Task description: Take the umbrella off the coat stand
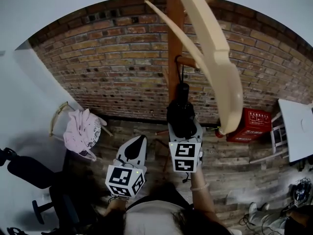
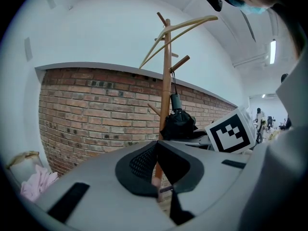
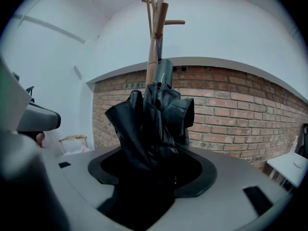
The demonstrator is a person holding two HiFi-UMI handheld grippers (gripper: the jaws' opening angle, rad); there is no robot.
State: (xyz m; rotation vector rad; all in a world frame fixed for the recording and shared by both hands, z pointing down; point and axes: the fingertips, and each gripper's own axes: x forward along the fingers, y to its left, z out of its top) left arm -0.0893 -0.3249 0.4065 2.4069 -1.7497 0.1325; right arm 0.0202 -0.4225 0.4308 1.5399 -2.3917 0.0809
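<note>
Matt cloth umbrella (image 3: 154, 124), wooden coat stand (image 1: 174, 33), rough brick wall (image 1: 112, 77)

All 3 cams near coat stand (image 1: 173, 43)

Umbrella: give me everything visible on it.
The umbrella is a black compact one, folded, its fabric bunched in loose pleats, with a dark cylindrical handle on top. It hangs upright beside the wooden coat stand pole by a thin cord looped over a peg. The right gripper is closed on its canopy.
</note>
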